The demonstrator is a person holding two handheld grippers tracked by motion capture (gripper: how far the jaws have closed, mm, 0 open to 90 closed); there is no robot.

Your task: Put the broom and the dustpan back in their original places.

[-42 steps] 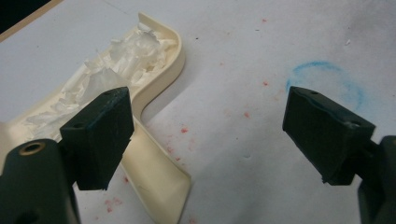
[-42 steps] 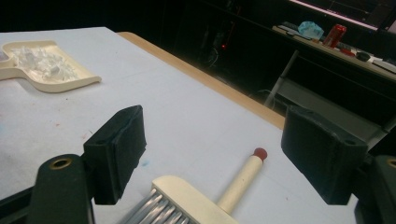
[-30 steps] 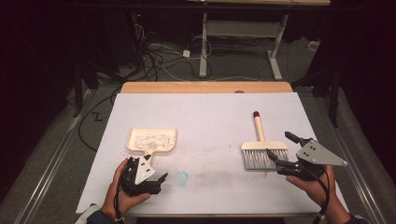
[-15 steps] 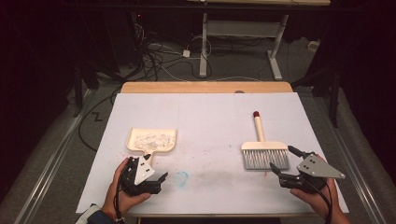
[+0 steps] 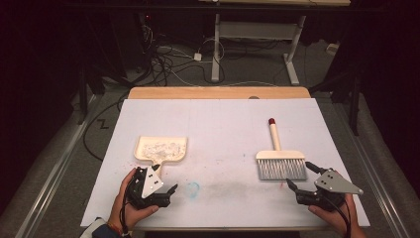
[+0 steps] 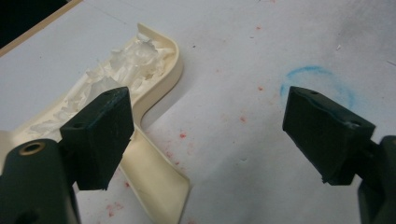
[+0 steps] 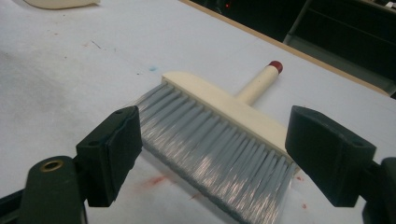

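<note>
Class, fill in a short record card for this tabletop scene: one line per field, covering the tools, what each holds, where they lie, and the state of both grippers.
Surface: white table, stained red, with a blue ring
Dustpan: cream, left side, holds white scraps
Brush: cream, grey bristles toward the person, red-tipped handle pointing away
Left gripper: open, empty, just beside the dustpan's handle
Right gripper: open, empty, just short of the bristles

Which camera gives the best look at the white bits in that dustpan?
The left gripper view: the white shreds sit close, heaped in the dustpan. The high view shows them small; the right gripper view catches just the pan's edge.
</note>
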